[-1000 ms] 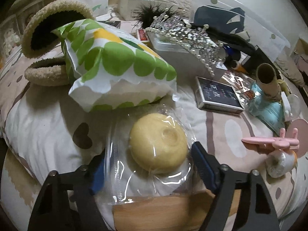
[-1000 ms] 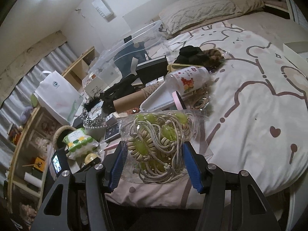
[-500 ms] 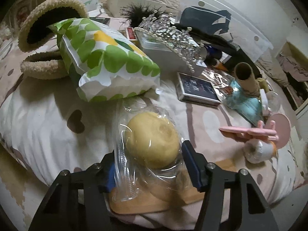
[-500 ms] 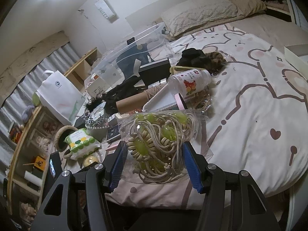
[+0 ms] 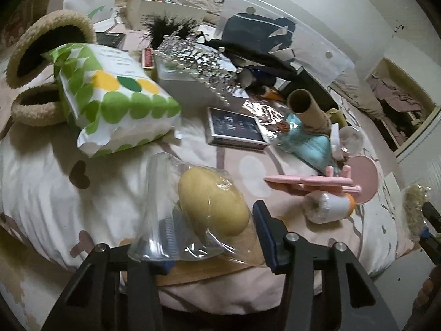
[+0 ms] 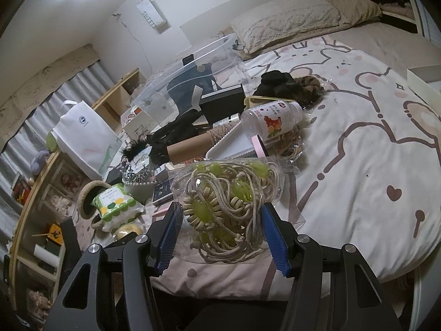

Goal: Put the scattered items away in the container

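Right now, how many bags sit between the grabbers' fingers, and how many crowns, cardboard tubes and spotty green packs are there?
Bags: 2, yellow-ball bag, bead-cord bag
Crowns: 1
Cardboard tubes: 1
Spotty green packs: 1
Total: 5

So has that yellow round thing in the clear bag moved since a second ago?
Yes. The yellow round thing has tipped and lifted off the bed, its bag now between the closing left fingers, away from the green-dotted pack.

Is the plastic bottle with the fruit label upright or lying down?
Lying down. The bottle rests on its side across the white tray, cap end pointing right.
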`<state>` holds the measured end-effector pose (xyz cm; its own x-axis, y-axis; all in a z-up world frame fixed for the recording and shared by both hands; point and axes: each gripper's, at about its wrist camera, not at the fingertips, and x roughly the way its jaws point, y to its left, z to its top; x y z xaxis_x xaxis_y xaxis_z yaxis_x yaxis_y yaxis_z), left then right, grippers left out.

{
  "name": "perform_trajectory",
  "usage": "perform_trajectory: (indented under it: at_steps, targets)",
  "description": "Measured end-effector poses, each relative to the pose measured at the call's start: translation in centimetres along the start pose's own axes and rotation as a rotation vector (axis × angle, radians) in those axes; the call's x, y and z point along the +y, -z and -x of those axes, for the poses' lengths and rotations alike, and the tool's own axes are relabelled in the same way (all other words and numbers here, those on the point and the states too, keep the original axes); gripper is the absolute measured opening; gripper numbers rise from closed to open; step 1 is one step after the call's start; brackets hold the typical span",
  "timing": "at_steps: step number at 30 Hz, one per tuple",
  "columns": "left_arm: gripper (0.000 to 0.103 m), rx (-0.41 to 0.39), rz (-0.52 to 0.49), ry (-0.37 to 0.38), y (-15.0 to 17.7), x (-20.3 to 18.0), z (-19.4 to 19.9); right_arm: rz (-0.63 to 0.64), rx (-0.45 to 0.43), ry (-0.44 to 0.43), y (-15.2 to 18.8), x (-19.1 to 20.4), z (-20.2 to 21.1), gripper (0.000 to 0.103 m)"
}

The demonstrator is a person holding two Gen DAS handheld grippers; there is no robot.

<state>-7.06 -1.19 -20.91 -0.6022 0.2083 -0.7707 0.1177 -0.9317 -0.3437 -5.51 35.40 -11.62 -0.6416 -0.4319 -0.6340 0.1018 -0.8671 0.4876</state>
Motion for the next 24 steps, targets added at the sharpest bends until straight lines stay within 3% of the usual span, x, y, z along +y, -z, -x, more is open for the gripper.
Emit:
perform_trajectory:
  at_steps: [7, 9, 11, 13, 17, 24]
  targets:
    - [0.051, 0.055, -0.022, -0.001, 0.4, 0.2, -1.2, 0.009, 0.009, 0.000, -0.2, 0.5, -0.3, 0.060]
    - [0.061, 0.058, -0.030, -0.028, 0.9, 0.7, -1.2, 0.013, 0.011, 0.001, -0.2, 0.7, -0.4, 0.060]
    - [0.090, 0.036, -0.047, -0.067, 1.3, 1.0, -0.8, 0.015, 0.010, 0.000, -0.2, 0.8, -0.5, 0.060]
    - [0.097, 0.006, -0.054, -0.089, 1.5, 1.3, -0.1, 0.016, 0.014, -0.002, -0.2, 0.8, -0.6, 0.060]
    - [0.099, -0.015, -0.121, -0.120, 1.5, 1.1, 0.5, 0.018, 0.020, -0.006, 0.0, 0.9, -0.9, 0.060]
    - [0.103, -0.041, -0.339, -0.142, 1.8, -1.6, 1.6, 0.010, 0.019, -0.004, 0.2, 0.8, -1.0, 0.060]
